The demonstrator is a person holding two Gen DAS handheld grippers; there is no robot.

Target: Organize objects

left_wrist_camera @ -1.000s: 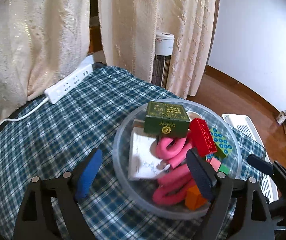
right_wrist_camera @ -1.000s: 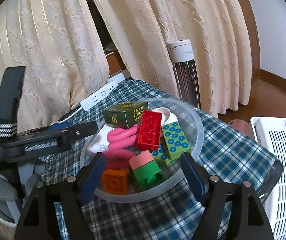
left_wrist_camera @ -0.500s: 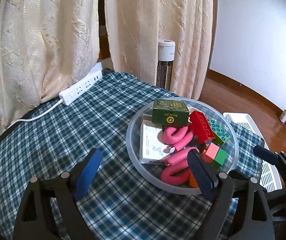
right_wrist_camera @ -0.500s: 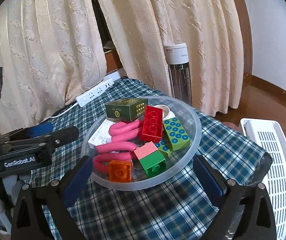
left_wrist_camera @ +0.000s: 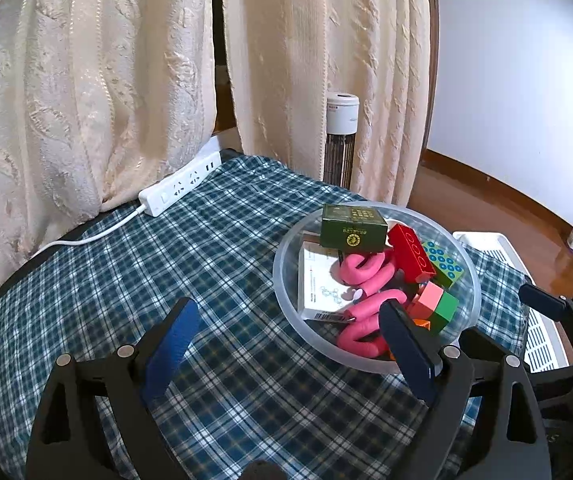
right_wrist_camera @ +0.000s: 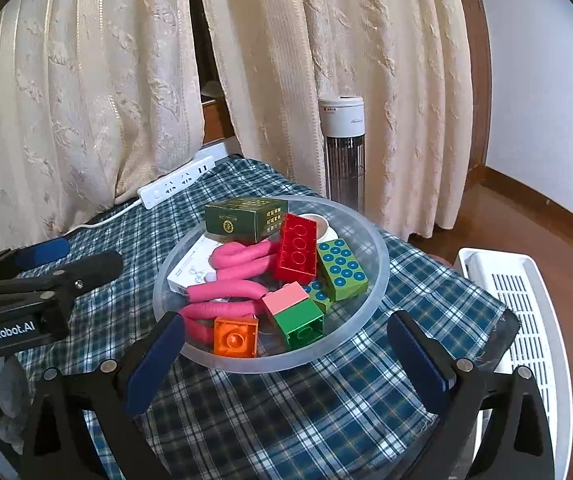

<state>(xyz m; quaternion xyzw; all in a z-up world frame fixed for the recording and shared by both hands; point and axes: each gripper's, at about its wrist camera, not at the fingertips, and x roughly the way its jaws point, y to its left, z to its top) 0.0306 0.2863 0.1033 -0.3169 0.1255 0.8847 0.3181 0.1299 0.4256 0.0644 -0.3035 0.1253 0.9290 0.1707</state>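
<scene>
The left claw (left_wrist_camera: 286, 344) hangs over the table (left_wrist_camera: 86, 280), and its jaws are opening with nothing between them but bare checked cloth. Ahead of it and to its left is lots of free cloth, all the way to the power strip (left_wrist_camera: 180, 188) at the far edge by the curtains (left_wrist_camera: 86, 80). The bowl (left_wrist_camera: 286, 256) sits just ahead on its right side, near the table's right edge. The right claw (right_wrist_camera: 282, 354) is wide open and holds nothing; the bowl (right_wrist_camera: 378, 280) sits just in front, in the gap between its two pads but past their tips. To its right the table ends soon, and a white rack (right_wrist_camera: 526, 320) stands down on the floor there. In the bowl are a green box (right_wrist_camera: 246, 220) at the back, a red brick (right_wrist_camera: 296, 250), a dotted green brick (right_wrist_camera: 342, 270), a pink and green block (right_wrist_camera: 294, 312), an orange block (right_wrist_camera: 235, 336) nearest the claw, pink foam rolls (right_wrist_camera: 230, 280) and a white box (right_wrist_camera: 190, 270) under them.
</scene>
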